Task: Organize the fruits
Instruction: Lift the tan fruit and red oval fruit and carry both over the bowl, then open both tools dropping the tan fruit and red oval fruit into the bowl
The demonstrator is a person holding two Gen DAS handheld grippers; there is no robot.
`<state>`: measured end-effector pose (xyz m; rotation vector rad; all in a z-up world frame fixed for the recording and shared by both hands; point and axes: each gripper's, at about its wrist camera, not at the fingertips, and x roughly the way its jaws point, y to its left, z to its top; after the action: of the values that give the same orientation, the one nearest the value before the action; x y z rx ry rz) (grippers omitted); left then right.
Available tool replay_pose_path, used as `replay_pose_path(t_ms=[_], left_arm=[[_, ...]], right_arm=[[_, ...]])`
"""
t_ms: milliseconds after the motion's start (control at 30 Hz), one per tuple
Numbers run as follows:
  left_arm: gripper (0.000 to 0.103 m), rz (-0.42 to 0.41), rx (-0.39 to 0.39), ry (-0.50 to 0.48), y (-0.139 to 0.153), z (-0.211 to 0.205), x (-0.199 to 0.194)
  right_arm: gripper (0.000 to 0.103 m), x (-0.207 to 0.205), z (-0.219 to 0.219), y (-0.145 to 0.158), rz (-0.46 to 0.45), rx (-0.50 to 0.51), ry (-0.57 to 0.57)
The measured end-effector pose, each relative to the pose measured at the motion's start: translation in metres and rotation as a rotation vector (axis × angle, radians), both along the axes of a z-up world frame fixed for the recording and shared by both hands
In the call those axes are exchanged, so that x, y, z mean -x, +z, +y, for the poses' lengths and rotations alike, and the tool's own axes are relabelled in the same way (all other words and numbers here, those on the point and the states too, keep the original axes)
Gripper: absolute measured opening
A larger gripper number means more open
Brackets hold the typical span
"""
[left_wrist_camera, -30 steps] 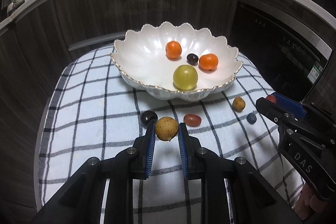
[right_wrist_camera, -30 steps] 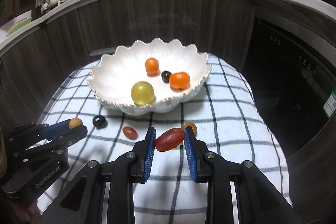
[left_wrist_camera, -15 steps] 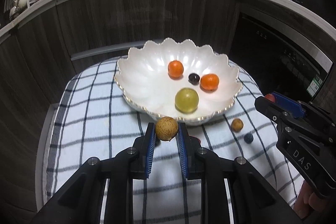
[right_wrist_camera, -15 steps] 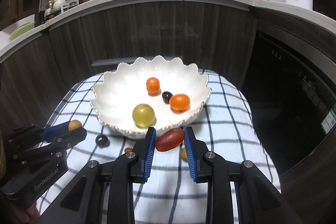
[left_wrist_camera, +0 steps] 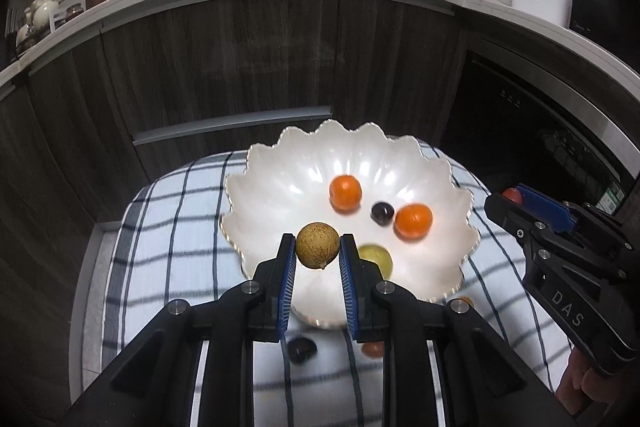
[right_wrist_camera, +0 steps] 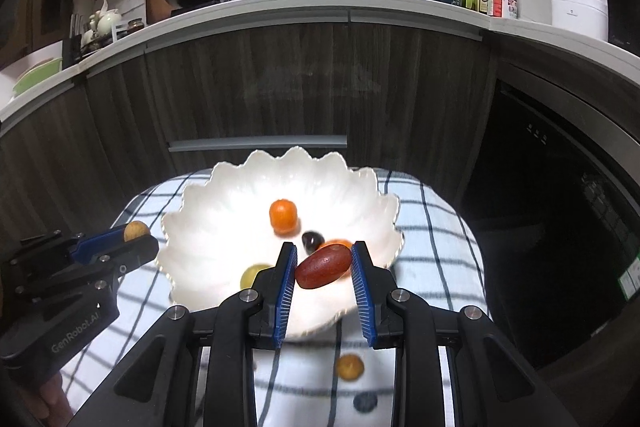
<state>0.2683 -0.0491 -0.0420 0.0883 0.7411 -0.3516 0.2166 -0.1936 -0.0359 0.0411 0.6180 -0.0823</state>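
Leftmost, over the checked cloth (left_wrist_camera: 160,227): left gripper (left_wrist_camera: 318,251), pads clamped on 1 round tan fruit (left_wrist_camera: 318,245), held above the near rim of the scalloped white bowl (left_wrist_camera: 280,163). Centre: bowl holding 2 orange fruits, 1 dark, 1 yellow-green. Right: right gripper (right_wrist_camera: 323,265), clamped on 1 oblong red fruit (right_wrist_camera: 323,265), long axis spanning the pads, likewise above the near rim. Bowl lies directly ahead of both; neither clearly nearer.

Left gripper (left_wrist_camera: 318,253) was raised, fingers pointing toward 12 o'clock, clamped on a round brown fruit (left_wrist_camera: 317,245). Right gripper (right_wrist_camera: 323,261) likewise, clamped on an oblong red fruit (right_wrist_camera: 323,265).
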Motion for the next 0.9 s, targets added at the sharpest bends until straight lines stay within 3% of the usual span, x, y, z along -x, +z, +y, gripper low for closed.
replay_pose_path(t_ms=[433,900], left_arm=[[0.023,0.017,0.009,0.048,-0.009,0.003,-0.052],[0.023,0.105,-0.02,0.064,-0.052,-0.002,-0.08]], right_arm=[[0.029,-0.052,-0.002,0.001,-0.009,0.024,0.017],[0.029,-0.096,-0.005,-0.04,0.121,0.023,0.036]])
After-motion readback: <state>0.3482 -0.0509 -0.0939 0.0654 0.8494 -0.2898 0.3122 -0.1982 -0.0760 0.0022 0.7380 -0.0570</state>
